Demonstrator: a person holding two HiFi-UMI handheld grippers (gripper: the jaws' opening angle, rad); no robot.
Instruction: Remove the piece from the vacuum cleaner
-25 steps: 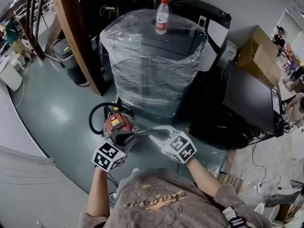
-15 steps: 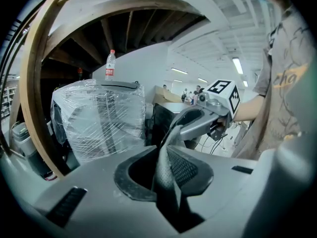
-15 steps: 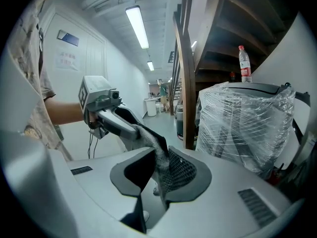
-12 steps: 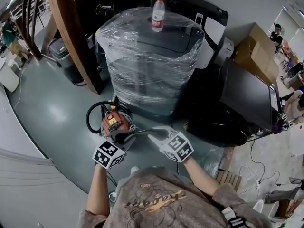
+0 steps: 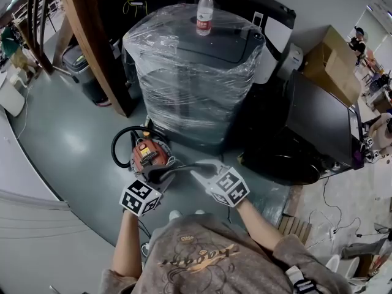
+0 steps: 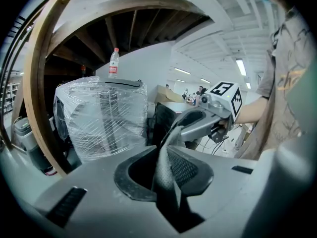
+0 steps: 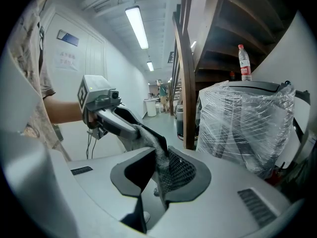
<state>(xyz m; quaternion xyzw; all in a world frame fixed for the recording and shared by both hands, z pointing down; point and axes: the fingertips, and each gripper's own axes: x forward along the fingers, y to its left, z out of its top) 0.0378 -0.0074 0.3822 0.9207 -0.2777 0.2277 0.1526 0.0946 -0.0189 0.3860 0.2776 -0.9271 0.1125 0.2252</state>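
A person stands over a red vacuum cleaner (image 5: 149,155) on the grey floor (image 5: 61,133), hand-held tongs in each fist and a dark grey, mesh-faced piece (image 5: 177,170) stretched between the two. The left tongs (image 5: 160,177) are clamped on one end of the piece, the right tongs (image 5: 197,175) on the other. Each gripper view shows the strip pinched between narrow-set jaws and running across to the opposite tool. In the head view the piece hangs at the near edge of the vacuum cleaner, just above it. The machine's black hose (image 5: 117,147) loops off to the left. Behind stands a bulky appliance (image 5: 190,78) wrapped in clear film, with a water bottle (image 5: 204,10) on top.

By the look of it, the grasp is made and the pull is under way or nearly finished. Whether the piece is fully free of the machine cannot be told from these views. What seems left is to lift it clear and set it down apart from the vacuum cleaner.
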